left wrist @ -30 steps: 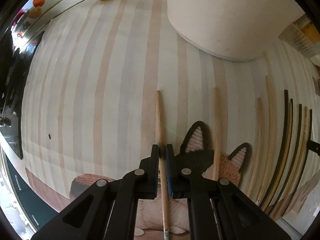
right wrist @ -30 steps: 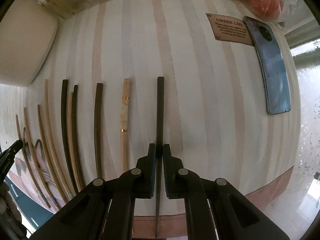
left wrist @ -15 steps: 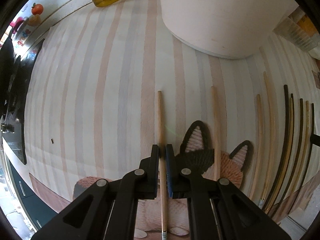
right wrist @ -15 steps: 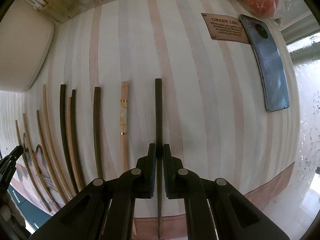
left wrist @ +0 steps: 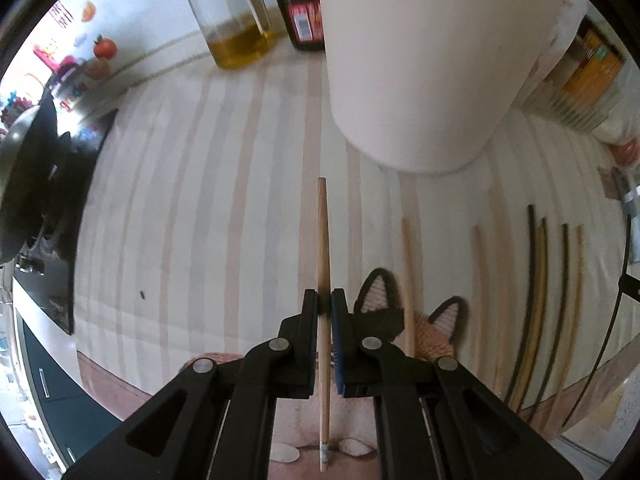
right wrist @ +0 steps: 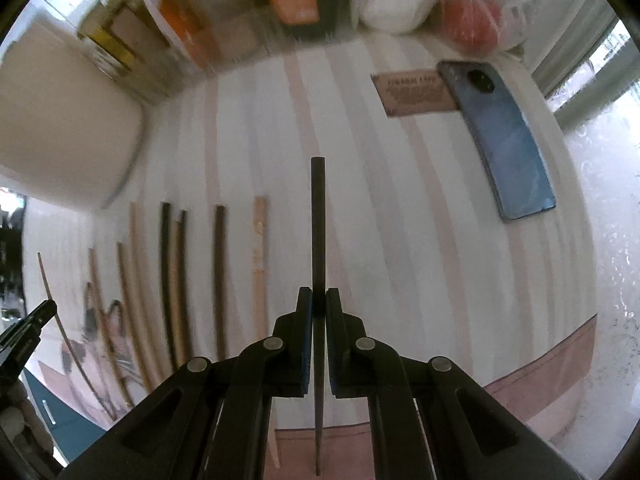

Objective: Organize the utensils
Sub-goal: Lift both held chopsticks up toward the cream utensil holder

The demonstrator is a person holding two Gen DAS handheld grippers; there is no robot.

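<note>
My left gripper (left wrist: pixel 325 300) is shut on a light wooden chopstick (left wrist: pixel 322 232) and holds it above the striped cloth, pointing away from me. My right gripper (right wrist: pixel 319 298) is shut on a black chopstick (right wrist: pixel 318 216), also lifted off the cloth. Several other chopsticks lie side by side on the cloth: a pale one with gold bands (right wrist: pixel 260 256), dark ones (right wrist: pixel 219 276) and tan ones (left wrist: pixel 408 272). The left gripper's tip shows at the left edge of the right wrist view (right wrist: pixel 38 314).
A large white cylindrical container (left wrist: pixel 424 64) stands just beyond the left gripper. An oil bottle (left wrist: pixel 232 12) and a dark sauce bottle (left wrist: pixel 300 4) stand behind it. A blue phone (right wrist: pixel 500 140) and a brown label (right wrist: pixel 416 94) lie at the right. A fox picture (left wrist: pixel 400 312) shows on the cloth.
Both grippers have risen and tilted up with their chopsticks, lifting them off the cloth. More of the bottles and back clutter is now in view.
</note>
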